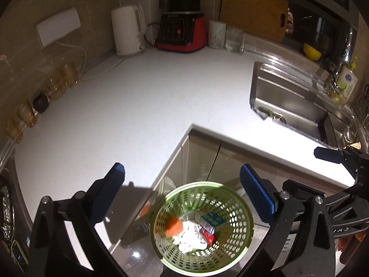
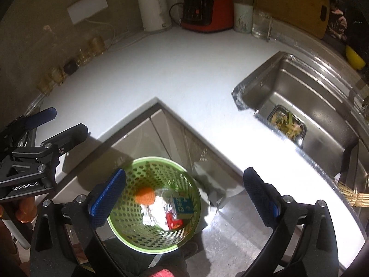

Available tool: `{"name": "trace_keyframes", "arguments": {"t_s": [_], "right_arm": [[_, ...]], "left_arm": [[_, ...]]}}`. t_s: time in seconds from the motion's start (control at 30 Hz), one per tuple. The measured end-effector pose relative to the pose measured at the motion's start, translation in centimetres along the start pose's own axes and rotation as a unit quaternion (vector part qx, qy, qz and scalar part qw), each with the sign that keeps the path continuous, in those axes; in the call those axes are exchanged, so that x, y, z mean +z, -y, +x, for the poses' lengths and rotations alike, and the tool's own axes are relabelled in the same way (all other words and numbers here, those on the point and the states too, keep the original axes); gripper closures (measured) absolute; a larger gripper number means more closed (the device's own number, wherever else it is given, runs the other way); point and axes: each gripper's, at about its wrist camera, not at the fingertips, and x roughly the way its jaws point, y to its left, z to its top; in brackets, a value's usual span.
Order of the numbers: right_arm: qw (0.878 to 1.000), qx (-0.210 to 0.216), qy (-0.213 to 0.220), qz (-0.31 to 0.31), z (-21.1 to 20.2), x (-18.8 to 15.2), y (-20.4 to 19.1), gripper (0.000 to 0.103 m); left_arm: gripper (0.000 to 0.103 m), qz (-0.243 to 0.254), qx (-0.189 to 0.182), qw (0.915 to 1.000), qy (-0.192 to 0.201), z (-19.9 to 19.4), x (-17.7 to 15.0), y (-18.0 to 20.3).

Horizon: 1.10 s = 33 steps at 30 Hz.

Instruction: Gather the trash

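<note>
1. Both grippers hang above the green basket [image 1: 203, 226], which stands on the floor in the inner corner of the L-shaped tabletop [image 1: 143, 106].
2. Left gripper [image 1: 182, 198]: jaws spread wide, nothing between them.
3. Right gripper [image 2: 184, 198]: jaws spread wide too, empty.
4. In the basket lie the trash pieces: an orange ball [image 2: 144, 195], crumpled foil [image 2: 154, 214], a blue carton [image 2: 183, 206] and a red wrapper [image 2: 174, 222].
5. The tabletop looks bare of litter; a food tray [image 2: 287, 124] sits in the sink [image 2: 322, 106], possibly the next pick.
6. Judgement: keep the jaws wide, approach that tray from above, and grip its rim squarely so nothing spills.
</note>
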Motion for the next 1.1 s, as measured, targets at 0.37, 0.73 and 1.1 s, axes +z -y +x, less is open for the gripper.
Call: {"name": "trace_keyframes", "arguments": {"t_s": [0.37, 0.73, 1.1], "right_arm": [[1.000, -0.008, 0.013, 0.001, -0.1, 2.5, -0.1, 0.002], [0.995, -0.032, 0.089, -0.041, -4.2, 9.8, -3.0, 0.002], [0.973, -0.046, 0.219, -0.058, -13.6, 17.0, -5.6, 0.002]], "left_arm": [[0.008, -0.014, 0.002, 0.9999, 0.007, 0.6, 2.8, -1.5], [0.008, -0.054, 0.046, 0.9938, 0.085, -4.0, 9.5, -5.9], [0.008, -0.068, 0.097, 0.9682, 0.220, -13.7, 15.7, -7.7]]}}
